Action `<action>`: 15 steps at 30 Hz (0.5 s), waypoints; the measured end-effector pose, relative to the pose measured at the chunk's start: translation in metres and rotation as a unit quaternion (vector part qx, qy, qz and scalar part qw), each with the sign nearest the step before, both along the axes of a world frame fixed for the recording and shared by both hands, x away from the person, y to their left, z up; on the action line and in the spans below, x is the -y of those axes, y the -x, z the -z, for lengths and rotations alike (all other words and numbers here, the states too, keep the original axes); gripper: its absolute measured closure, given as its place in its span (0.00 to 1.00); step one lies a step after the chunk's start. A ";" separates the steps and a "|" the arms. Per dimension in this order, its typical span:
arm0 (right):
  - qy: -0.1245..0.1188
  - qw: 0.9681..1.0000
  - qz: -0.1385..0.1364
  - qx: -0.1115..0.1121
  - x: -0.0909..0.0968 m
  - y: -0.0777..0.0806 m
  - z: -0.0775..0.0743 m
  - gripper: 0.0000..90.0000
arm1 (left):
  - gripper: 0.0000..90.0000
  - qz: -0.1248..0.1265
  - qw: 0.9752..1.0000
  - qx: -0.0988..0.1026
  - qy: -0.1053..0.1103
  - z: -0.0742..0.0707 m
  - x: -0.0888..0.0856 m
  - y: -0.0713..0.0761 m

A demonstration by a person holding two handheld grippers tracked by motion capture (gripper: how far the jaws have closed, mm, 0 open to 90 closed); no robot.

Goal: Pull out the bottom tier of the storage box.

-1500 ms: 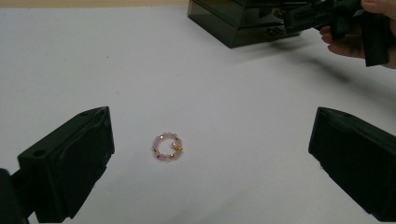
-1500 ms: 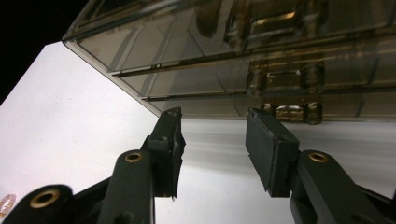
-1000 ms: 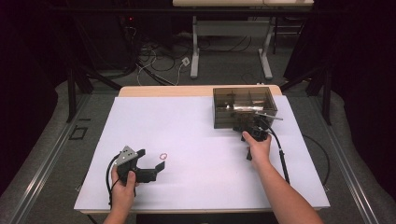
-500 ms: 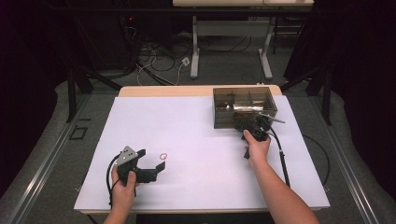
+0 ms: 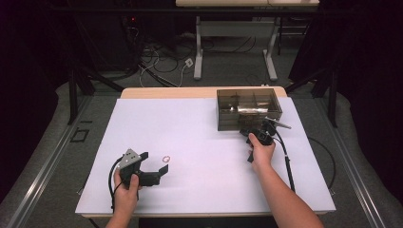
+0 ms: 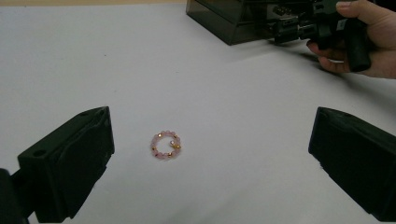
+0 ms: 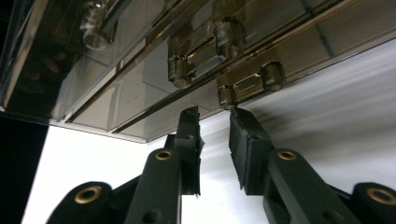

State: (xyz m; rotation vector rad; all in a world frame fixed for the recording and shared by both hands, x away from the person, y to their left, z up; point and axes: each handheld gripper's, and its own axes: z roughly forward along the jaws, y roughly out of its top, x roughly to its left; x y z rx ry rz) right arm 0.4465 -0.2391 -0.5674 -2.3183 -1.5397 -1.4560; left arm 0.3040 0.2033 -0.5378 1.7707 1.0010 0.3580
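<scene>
Nearest the person, the left gripper (image 5: 159,172) is held low over the white table cover (image 5: 199,156) with its jaws spread wide and nothing between them. Just ahead of it a small bead ring (image 6: 166,145) (pink beads with a few gold ones) lies flat on the cover. It is judged light, loosely strung and apt to slide or roll on the smooth sheet, so a pinch across its rim from above would be called for.

Farther off, the right gripper (image 7: 214,122) is brought up to the near wall of the smoked clear plastic box (image 5: 248,108), beside a small hinge or catch. Its jaws have just been closing and now stand narrow, with only a slim gap and nothing seen gripped between them. The box is judged stiff, light and slippery, likely to skid if pushed; its small catch offers the only purchase.

Between ring and box nothing stands in the way. Beyond the table, desk legs (image 5: 198,52) and loose floor cables (image 5: 161,59) are seen.
</scene>
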 end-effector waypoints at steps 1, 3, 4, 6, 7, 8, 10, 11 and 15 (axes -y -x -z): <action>-0.002 1.000 0.001 0.000 0.000 0.000 0.000 0.83 | 0.00 0.000 1.000 0.001 0.000 0.000 0.000 0.000; -0.001 1.000 0.003 0.001 0.000 0.000 0.001 0.84 | 0.00 0.000 1.000 0.001 0.000 0.000 0.000 0.000; -0.001 1.000 0.004 0.001 -0.001 0.000 0.001 0.84 | 0.00 -0.001 1.000 0.000 0.000 0.000 0.000 0.000; -0.013 1.000 0.013 0.003 -0.002 -0.001 0.000 0.84 | 0.00 0.000 1.000 0.000 0.000 0.000 0.000 0.000; -0.004 1.000 0.005 0.004 -0.001 0.001 0.001 0.84 | 0.00 0.000 1.000 -0.001 -0.001 0.000 0.000 0.000; -0.003 1.000 0.006 0.001 -0.001 0.001 0.001 0.84 | 0.00 0.001 1.000 0.001 -0.002 0.000 0.000 0.000; -0.005 1.000 0.013 -0.003 0.000 0.001 0.002 0.84 | 0.00 0.000 1.000 0.003 -0.003 0.000 0.000 0.000; -0.005 1.000 0.013 -0.003 0.000 0.001 0.002 0.84 | 0.00 0.000 1.000 0.003 -0.003 0.000 0.000 0.000; -0.004 1.000 0.010 -0.010 0.000 0.001 0.001 0.84 | 0.00 0.001 1.000 0.002 -0.004 0.000 0.000 0.000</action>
